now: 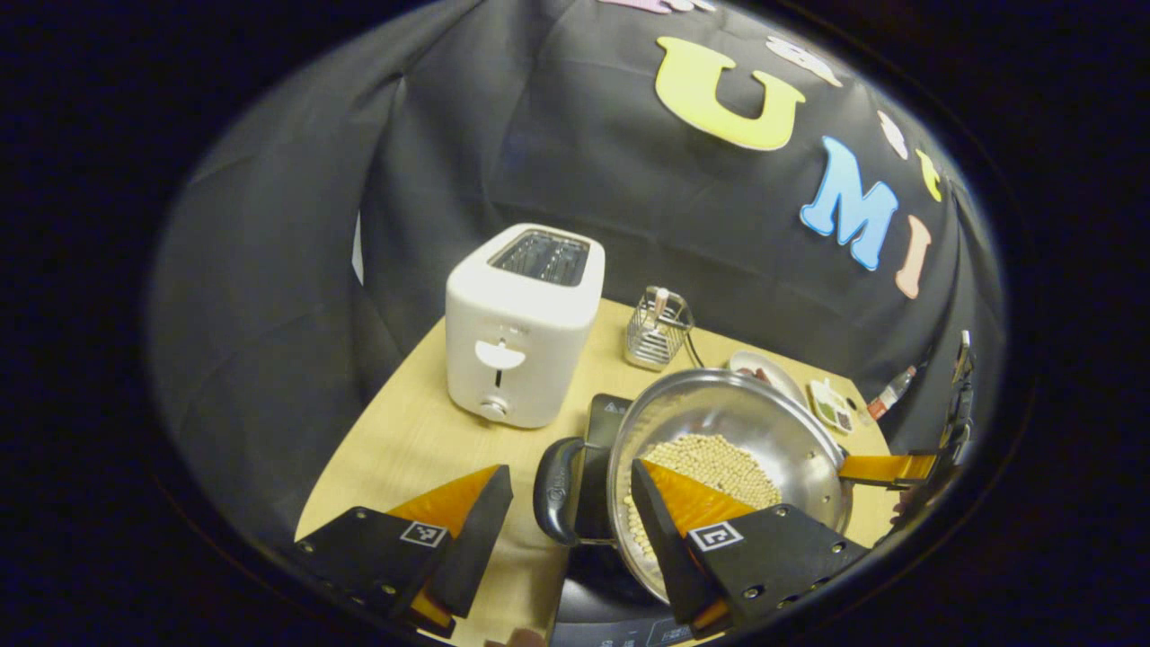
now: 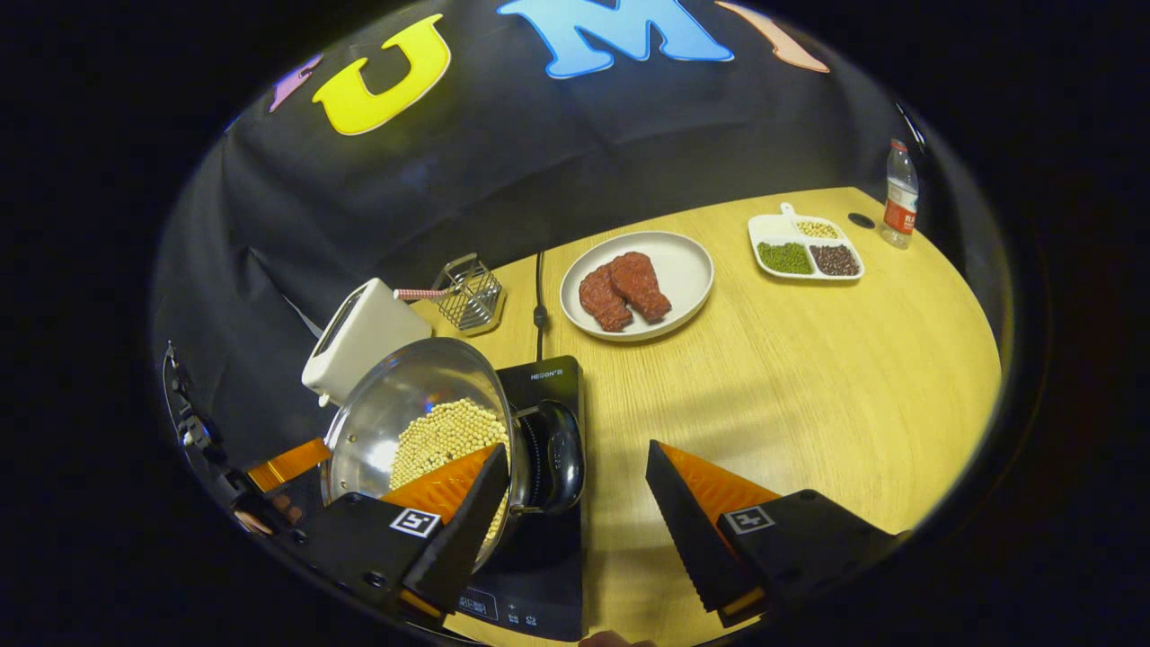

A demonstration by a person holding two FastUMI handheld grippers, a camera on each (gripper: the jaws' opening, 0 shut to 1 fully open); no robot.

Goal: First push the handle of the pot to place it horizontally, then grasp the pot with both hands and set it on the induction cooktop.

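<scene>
1. Left gripper view. The left claw [image 1: 566, 512] stands wide open, its fingers straddling the near handle [image 1: 559, 490] and the rim without pressing on either; it holds nothing. The pot [image 1: 732, 454], steel and carrying pale beans, lies from the centre toward 4 o'clock, over the dark induction cooktop [image 1: 606, 418], whose corner shows at the pot's 10 o'clock. The handle looks level. A toaster [image 1: 521, 323] stands at 11 o'clock of the pot, a wire rack [image 1: 659, 329] at 12 o'clock, both on the table [image 1: 404, 440].

2. Right gripper view. The right claw [image 2: 575, 503] is likewise wide open and empty, one finger beside the pot's rim, the other over bare table. The pot sits at 8 o'clock on the cooktop. At 7 o'clock the far claw shows beside the pot; its state cannot be told here. A plate of meat [image 2: 638, 283] lies at 12 o'clock, a divided dish [image 2: 806, 247] and bottle [image 2: 899, 193] at 2 o'clock.

3. Progress, as judged. Handle set and pot on the cooktop: placement appears done. Remaining: draw both claws clear.
</scene>
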